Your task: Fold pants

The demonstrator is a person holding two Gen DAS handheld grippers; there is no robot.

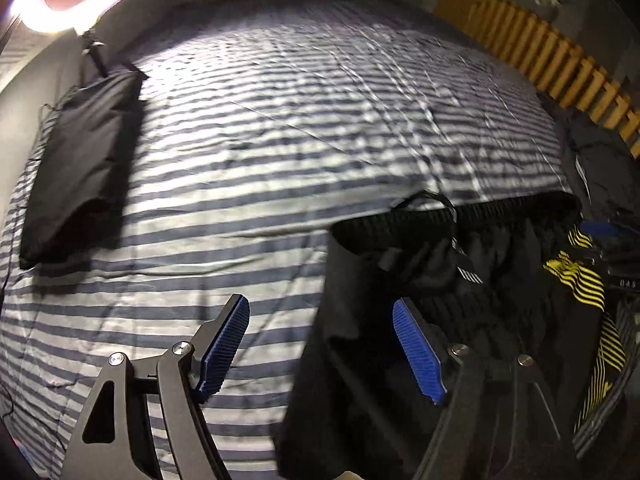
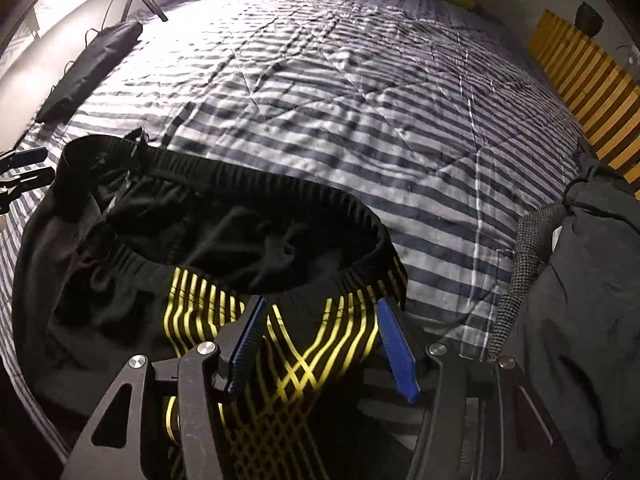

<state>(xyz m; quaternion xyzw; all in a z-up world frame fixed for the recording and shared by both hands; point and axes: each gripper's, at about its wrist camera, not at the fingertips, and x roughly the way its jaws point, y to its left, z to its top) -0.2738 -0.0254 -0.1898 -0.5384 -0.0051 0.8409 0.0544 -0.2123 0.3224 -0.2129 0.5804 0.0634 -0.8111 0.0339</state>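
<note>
Black pants (image 2: 224, 232) with yellow stripes lie on the striped bedsheet (image 1: 280, 128), waistband (image 2: 280, 184) up and gaping, elastic rim curling open toward the middle of the bed. The left gripper (image 1: 320, 344) hangs over the pants' left edge, jaws wide, one blue pad (image 1: 226, 344) above bare sheet and the other above black cloth, nothing between them. The right gripper (image 2: 320, 344) points down at the yellow-striped panel just below the waistband, jaws apart at a middling width, with striped fabric showing in the gap; the pads do not press on it. A folded black garment (image 1: 80, 168) sits well apart at the sheet's far left edge. Dark clothes (image 2: 580, 280) pile up at the right, near a yellow slatted rail (image 1: 540, 52).
</note>
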